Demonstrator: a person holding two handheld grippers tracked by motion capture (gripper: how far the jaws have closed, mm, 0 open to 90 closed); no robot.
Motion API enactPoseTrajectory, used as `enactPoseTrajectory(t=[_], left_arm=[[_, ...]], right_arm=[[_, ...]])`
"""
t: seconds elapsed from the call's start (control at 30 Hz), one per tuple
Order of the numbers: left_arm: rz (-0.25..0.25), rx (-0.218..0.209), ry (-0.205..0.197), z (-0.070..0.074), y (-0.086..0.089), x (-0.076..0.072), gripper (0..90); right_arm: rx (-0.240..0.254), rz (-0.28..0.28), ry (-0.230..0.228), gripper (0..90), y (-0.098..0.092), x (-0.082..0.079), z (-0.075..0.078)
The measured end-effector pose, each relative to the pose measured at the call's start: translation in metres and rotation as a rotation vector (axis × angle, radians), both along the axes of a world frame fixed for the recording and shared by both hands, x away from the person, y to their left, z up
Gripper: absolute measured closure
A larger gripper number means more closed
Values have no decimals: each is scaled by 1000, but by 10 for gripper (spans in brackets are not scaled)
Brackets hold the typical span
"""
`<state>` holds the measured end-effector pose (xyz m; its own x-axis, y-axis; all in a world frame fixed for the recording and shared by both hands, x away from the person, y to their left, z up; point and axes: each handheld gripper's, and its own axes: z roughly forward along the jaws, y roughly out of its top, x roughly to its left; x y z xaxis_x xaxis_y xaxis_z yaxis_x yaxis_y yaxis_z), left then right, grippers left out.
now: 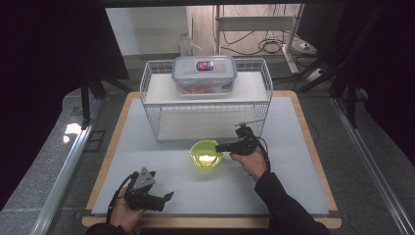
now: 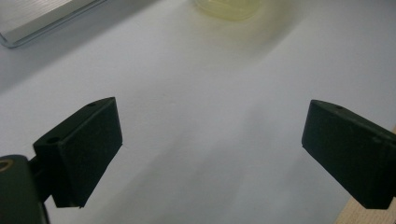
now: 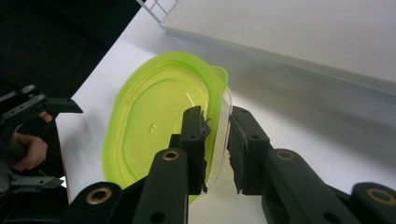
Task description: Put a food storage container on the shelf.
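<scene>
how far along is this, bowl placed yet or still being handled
Done: the green bowl sits on the white mat in front of the wire rack. In hand: the right gripper straddles its rim, one jaw inside, one outside, with a slight gap on the outer side, so it looks barely gripped. The left gripper is open over bare mat. Left: not clear; the lidded container stays atop the rack.
</scene>
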<state>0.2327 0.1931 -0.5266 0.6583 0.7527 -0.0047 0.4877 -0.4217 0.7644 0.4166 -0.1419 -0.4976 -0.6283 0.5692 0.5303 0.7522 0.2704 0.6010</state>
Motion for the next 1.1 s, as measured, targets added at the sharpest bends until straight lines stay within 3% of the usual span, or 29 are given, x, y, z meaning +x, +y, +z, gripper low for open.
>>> enactPoseTrajectory(t=[0.3, 0.47, 0.63, 0.73, 1.1], left_arm=[[-1, 0, -2, 0, 0, 0, 51], [-1, 1, -3, 0, 0, 0, 52], [-1, 0, -3, 0, 0, 0, 52], [0, 1, -4, 0, 0, 0, 52], [6, -15, -21, 3, 2, -1, 52]], right_arm=[[22, -2, 42, 810, 3, 1, 0], [84, 0, 74, 824, 4, 0, 1], [72, 2, 50, 827, 5, -2, 7], [100, -6, 61, 827, 1, -2, 10], [158, 1, 28, 829, -3, -8, 33]])
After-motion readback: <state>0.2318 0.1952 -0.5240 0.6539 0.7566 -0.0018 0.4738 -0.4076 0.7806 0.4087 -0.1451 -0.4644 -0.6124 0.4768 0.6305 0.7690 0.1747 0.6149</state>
